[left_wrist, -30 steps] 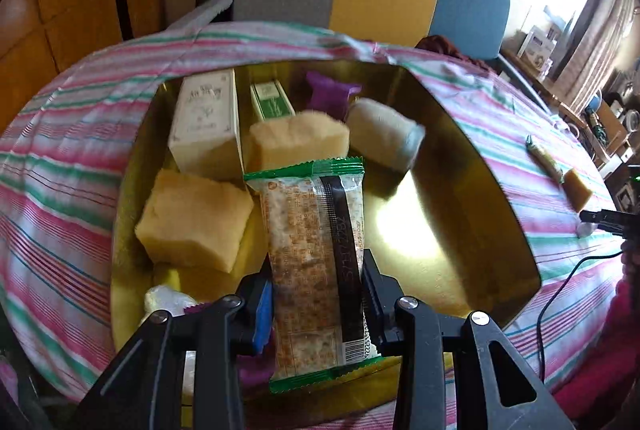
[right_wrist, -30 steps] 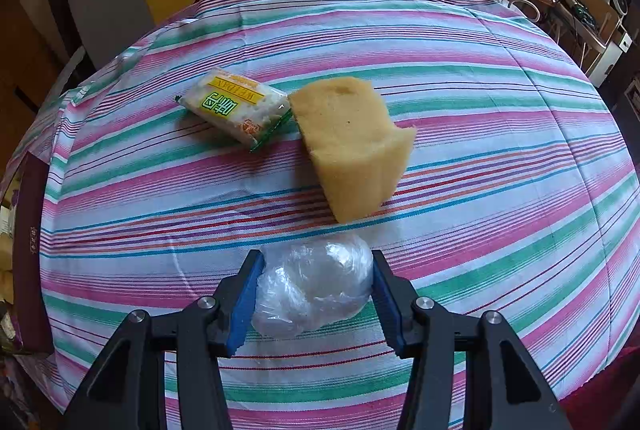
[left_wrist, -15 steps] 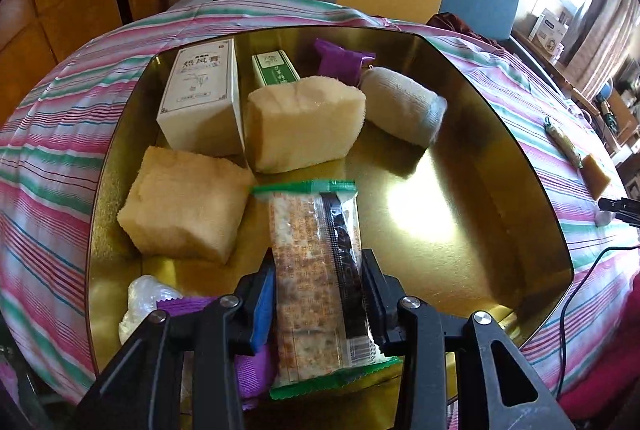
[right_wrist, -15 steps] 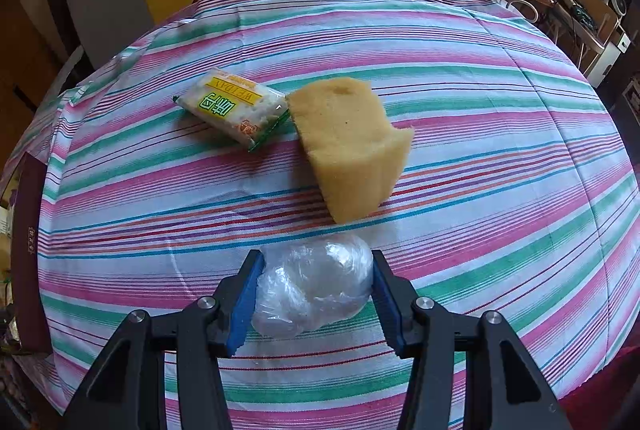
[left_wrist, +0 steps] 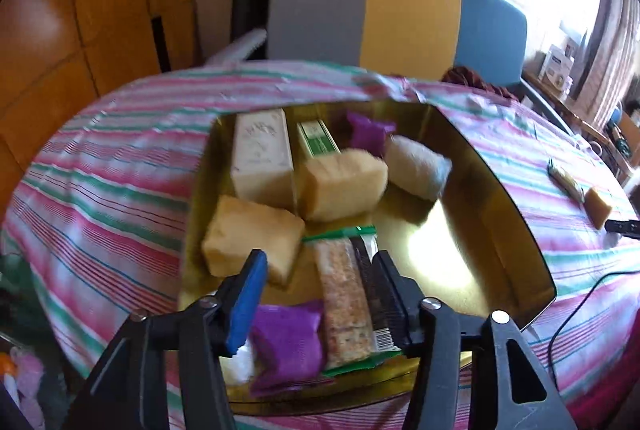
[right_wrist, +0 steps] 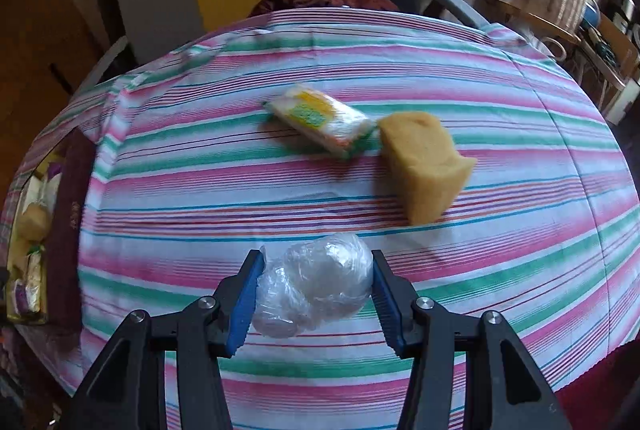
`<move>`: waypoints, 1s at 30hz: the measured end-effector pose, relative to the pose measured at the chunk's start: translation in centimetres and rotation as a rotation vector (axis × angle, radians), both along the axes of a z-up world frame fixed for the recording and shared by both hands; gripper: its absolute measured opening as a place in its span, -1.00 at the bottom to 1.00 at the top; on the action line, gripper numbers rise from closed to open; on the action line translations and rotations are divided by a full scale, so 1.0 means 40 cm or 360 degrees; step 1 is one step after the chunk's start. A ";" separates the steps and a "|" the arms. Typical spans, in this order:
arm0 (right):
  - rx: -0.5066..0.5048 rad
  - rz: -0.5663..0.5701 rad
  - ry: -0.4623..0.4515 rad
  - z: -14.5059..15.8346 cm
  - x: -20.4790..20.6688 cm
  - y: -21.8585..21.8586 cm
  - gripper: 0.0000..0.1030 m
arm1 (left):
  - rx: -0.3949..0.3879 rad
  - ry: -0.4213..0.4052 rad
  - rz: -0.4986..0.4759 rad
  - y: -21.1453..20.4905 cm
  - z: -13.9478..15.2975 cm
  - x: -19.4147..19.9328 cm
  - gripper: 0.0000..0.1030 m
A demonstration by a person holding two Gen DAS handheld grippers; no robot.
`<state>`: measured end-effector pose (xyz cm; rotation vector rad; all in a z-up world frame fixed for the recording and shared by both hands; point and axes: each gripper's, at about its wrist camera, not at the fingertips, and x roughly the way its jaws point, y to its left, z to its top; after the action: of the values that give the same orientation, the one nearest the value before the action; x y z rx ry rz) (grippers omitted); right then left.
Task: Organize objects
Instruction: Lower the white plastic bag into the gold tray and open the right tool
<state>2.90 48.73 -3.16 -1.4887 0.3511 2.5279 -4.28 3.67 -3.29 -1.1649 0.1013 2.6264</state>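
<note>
In the left wrist view my left gripper (left_wrist: 316, 294) is open above the near end of a gold tray (left_wrist: 516, 230). A cracker packet (left_wrist: 346, 294) lies in the tray between the fingers, beside a purple pouch (left_wrist: 286, 344). The tray also holds two yellow sponges (left_wrist: 252, 238), a white box (left_wrist: 262, 153), a green box (left_wrist: 318, 139) and a rolled cloth (left_wrist: 418, 165). In the right wrist view my right gripper (right_wrist: 316, 296) is shut on a clear plastic ball (right_wrist: 316, 288) above the striped tablecloth (right_wrist: 200, 189).
On the cloth ahead of the right gripper lie a snack packet (right_wrist: 320, 119) and a yellow sponge (right_wrist: 424, 165). The tray shows at the far left (right_wrist: 66, 213). A colour-block chair (left_wrist: 400, 13) stands behind the table. A black cable (left_wrist: 576, 310) runs along the right edge.
My left gripper has opened, let go of the cracker packet in the tray and drawn back. My right gripper has swung left with the plastic ball held.
</note>
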 end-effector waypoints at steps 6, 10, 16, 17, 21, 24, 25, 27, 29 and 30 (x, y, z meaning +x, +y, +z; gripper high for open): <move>-0.0105 0.0471 0.0127 0.071 -0.046 -0.297 0.03 | 0.0005 0.0071 0.0015 -0.022 0.030 0.021 0.15; -0.0158 0.0706 0.0151 0.079 -0.079 -0.467 0.03 | 0.0015 0.0075 0.0036 -0.038 0.032 0.025 0.15; -0.0225 0.0778 0.0103 0.029 -0.170 -0.602 0.05 | 0.0023 0.0065 0.0067 -0.066 0.025 0.029 0.16; -0.0239 0.0775 0.0101 0.021 -0.186 -0.615 0.07 | 0.0024 0.0062 0.0073 -0.070 0.023 0.029 0.16; -0.0291 0.0759 0.0097 -0.005 -0.252 -0.662 0.21 | 0.0033 0.0051 0.0096 -0.087 0.015 0.030 0.19; -0.0275 0.0756 0.0076 -0.024 -0.288 -0.692 0.40 | 0.0036 0.0051 0.0110 -0.096 0.012 0.031 0.23; -0.0263 0.0749 0.0077 -0.029 -0.294 -0.698 0.42 | 0.0035 0.0050 0.0115 -0.099 0.011 0.031 0.24; -0.0275 0.0739 0.0083 -0.030 -0.295 -0.708 0.48 | 0.0036 0.0050 0.0122 -0.104 0.011 0.031 0.26; -0.0287 0.0744 0.0096 -0.026 -0.288 -0.709 0.50 | 0.0031 0.0050 0.0132 -0.109 0.010 0.030 0.27; -0.0279 0.0745 0.0108 -0.021 -0.283 -0.709 0.50 | 0.0034 0.0050 0.0137 -0.112 0.010 0.029 0.27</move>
<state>-8.40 20.38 -4.00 -1.7210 0.2640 2.9803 -3.11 -0.83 -2.89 -1.1457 0.0298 2.7138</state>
